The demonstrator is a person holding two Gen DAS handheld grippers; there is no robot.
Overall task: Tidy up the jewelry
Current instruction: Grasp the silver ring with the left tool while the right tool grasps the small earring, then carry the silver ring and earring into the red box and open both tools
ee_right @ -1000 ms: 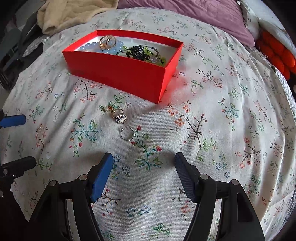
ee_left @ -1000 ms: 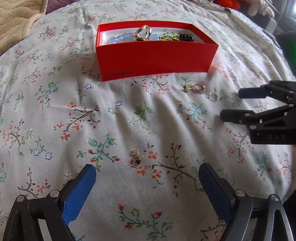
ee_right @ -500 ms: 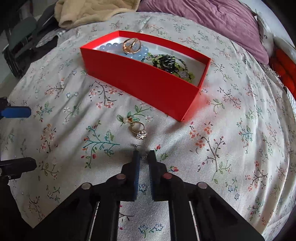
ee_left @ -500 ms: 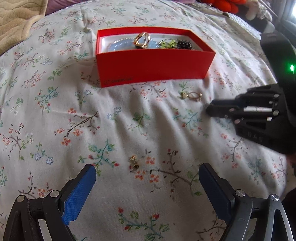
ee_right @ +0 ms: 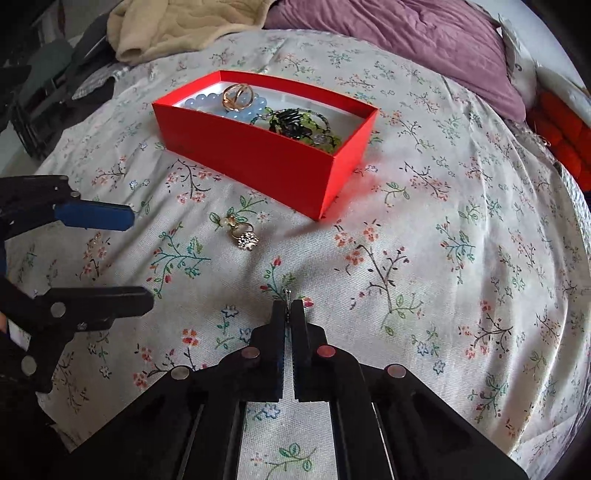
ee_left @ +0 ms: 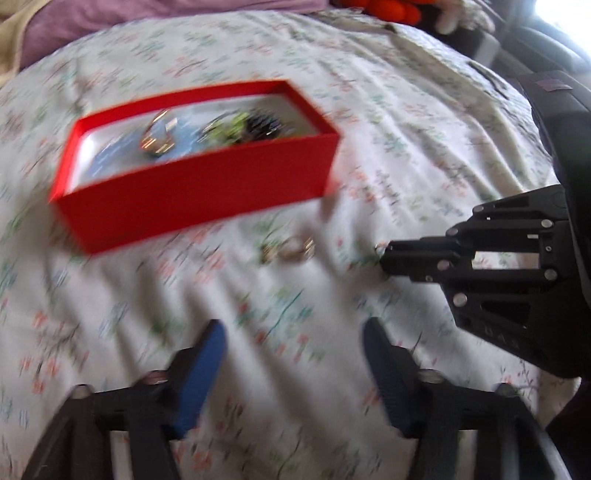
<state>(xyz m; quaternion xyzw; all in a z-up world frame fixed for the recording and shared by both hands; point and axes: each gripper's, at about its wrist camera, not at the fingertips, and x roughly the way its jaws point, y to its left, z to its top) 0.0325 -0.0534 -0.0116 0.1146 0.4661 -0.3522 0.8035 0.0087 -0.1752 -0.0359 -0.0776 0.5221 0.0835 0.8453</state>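
Right gripper (ee_right: 288, 308) jaws pinched on small silver ring (ee_right: 286, 292), only its tip poking out between fingertips, low over floral bedspread (ee_right: 443, 258)
Left gripper (ee_left: 291, 354) fingers spread wide, holding nothing, hovering over bedspread; view blurred
Red box (ee_right: 266, 155) beyond, holding gold ring (ee_right: 237, 96), blue bead bracelet (ee_right: 207, 104), green and black beads (ee_right: 295, 123)
Gold rings cluster (ee_right: 242, 232) on bedspread near box front
Beige blanket (ee_right: 177, 26) and purple pillow (ee_right: 406, 40) at far edge

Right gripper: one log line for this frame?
right gripper: shut on small ring | left gripper: open | red box: on bedspread
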